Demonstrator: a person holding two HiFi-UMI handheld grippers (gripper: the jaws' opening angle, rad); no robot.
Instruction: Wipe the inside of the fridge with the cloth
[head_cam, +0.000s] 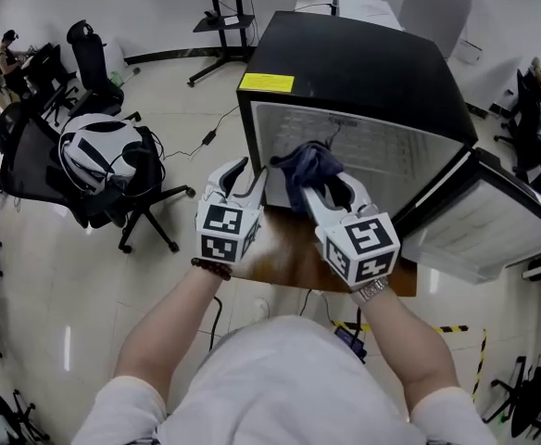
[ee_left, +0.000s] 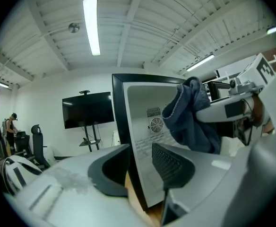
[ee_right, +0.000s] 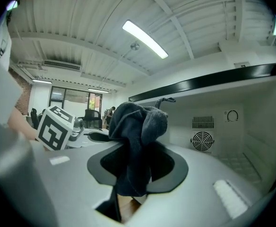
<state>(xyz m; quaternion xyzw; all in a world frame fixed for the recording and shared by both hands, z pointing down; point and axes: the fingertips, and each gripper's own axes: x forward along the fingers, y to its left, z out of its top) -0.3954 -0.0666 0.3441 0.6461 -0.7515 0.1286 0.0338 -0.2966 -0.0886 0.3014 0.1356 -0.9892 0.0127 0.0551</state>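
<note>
A small black fridge (head_cam: 363, 72) stands on a wooden table (head_cam: 294, 262) with its door (head_cam: 479, 221) swung open to the right; its white inside (head_cam: 363, 151) faces me. My right gripper (head_cam: 321, 185) is shut on a dark blue cloth (head_cam: 309, 163), which bunches above its jaws at the fridge's opening (ee_right: 135, 126). My left gripper (head_cam: 245, 176) is open and holds nothing; its jaws straddle the fridge's left front edge (ee_left: 124, 141) without pressing it. From the left gripper view the cloth (ee_left: 192, 115) hangs to the right, in front of the fan grille (ee_left: 156, 125).
An office chair (head_cam: 113, 170) with a white helmet-like thing on it stands left of the table. A TV stand (head_cam: 224, 17) is at the back. The open door takes up the room at the right. A person sits at far left.
</note>
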